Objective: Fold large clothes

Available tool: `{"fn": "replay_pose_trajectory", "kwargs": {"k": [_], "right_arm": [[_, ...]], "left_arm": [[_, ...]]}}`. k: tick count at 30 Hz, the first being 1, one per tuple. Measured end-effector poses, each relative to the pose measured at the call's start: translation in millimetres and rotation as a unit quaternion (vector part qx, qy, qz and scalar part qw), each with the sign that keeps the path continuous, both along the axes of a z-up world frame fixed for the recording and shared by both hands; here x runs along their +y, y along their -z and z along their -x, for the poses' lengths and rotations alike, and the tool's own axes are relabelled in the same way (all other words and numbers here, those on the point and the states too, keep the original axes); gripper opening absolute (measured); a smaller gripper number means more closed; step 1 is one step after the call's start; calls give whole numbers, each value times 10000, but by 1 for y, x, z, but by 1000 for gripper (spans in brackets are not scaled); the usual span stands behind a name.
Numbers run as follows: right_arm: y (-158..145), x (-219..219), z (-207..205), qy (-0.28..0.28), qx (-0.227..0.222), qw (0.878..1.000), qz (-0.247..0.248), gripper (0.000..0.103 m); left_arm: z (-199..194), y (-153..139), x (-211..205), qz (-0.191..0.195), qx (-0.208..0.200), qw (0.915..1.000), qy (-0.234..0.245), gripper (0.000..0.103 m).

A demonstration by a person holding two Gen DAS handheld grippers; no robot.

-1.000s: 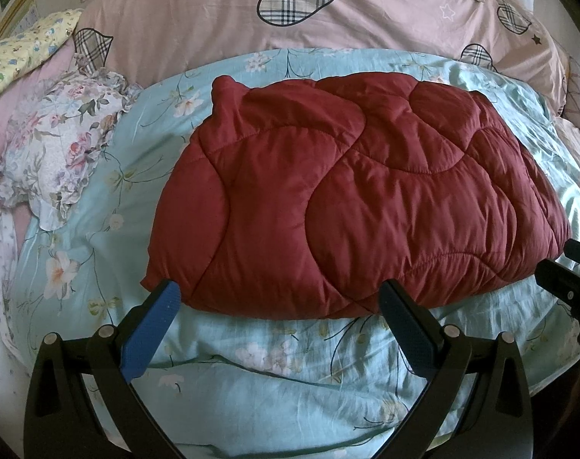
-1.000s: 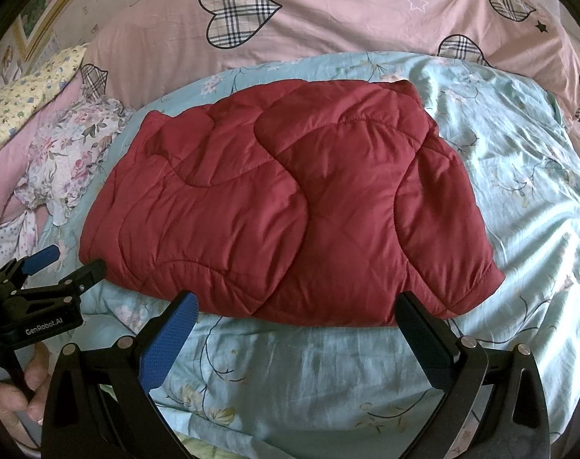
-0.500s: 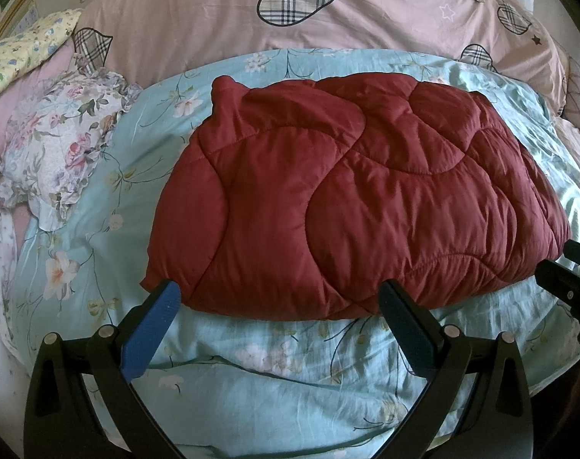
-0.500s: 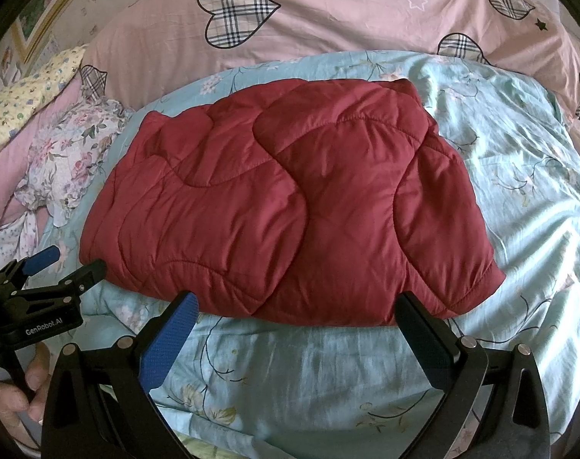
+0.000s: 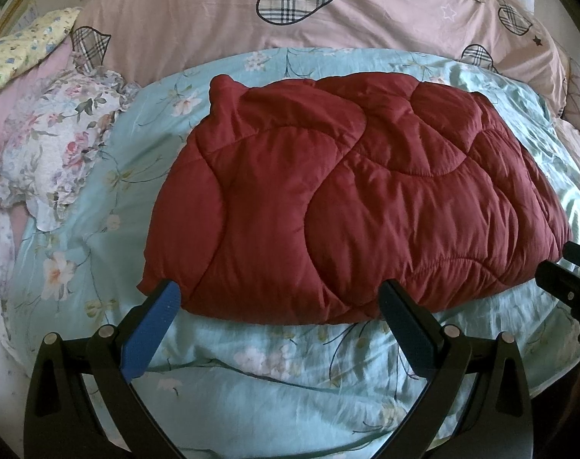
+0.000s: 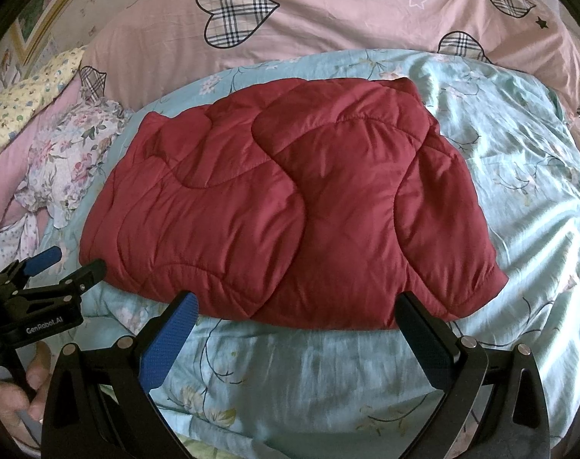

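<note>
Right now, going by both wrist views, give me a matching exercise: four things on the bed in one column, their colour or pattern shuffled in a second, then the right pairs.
Things:
1. quilted garment
2. bedspread
3. large pillow
4. frilled cloth

Descriptions:
A. pink with plaid hearts
B. dark red
C. white with a small flower print
D. light blue-green with flowers

Pairs: 1-B, 2-D, 3-A, 4-C
</note>
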State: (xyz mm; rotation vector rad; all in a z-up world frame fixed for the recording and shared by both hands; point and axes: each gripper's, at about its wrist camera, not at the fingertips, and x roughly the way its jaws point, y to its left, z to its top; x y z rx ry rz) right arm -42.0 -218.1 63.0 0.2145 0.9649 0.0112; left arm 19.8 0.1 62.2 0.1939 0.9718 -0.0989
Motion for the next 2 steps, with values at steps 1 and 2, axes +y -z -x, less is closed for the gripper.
{"fn": "replay_pose_trajectory", "kwargs": {"k": [1, 2], "right_arm": [[0, 0, -1, -3, -7, 10000, -17, 103], [1, -1, -2, -6, -7, 10000, -36, 103]], "left_arm": [[-1, 0, 0, 21, 6, 10000, 9, 103], [-2, 1, 0, 45, 19, 10000, 16, 103]]}}
